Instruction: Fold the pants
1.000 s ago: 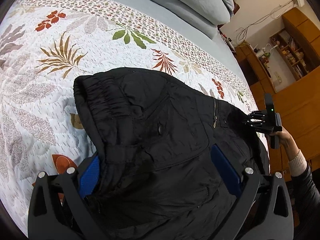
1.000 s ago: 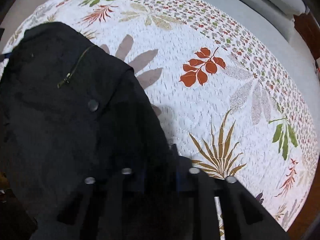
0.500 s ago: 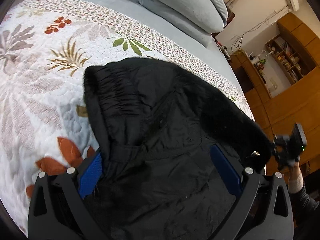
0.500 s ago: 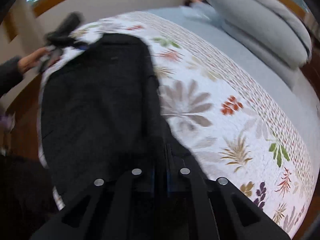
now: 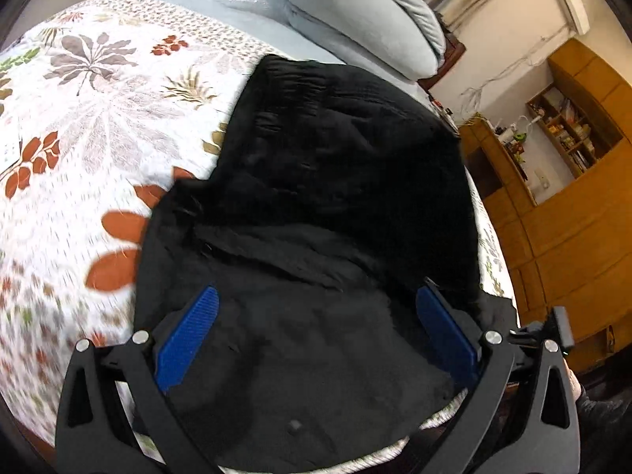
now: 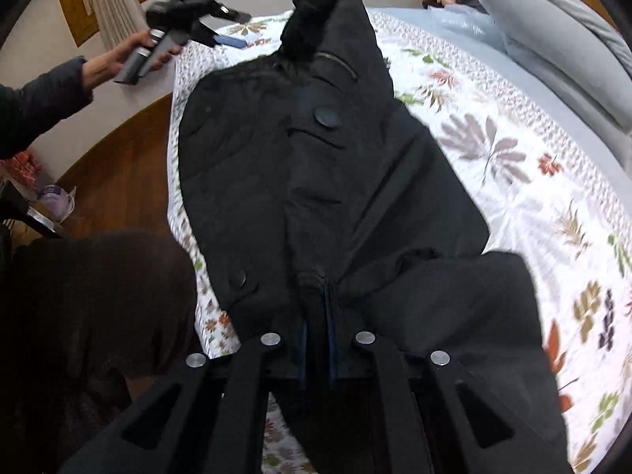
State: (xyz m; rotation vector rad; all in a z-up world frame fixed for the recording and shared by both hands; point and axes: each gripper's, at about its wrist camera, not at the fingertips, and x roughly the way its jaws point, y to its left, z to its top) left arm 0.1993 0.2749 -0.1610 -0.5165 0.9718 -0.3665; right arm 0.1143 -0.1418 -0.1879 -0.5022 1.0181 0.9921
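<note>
We see the floral quilt covering the bed, with the black pants lying bunched across its near edge. Our right gripper has its jaws pinched fully together on a fold of the pants fabric. Our left gripper has its blue pads spread wide over the pants, gripping nothing.

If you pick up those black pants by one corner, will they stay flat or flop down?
Probably flop: the black pants already bunch and crease where the right gripper pinches them. They look thick and padded, so likely heavyish, sagging onto the quilt.
</note>
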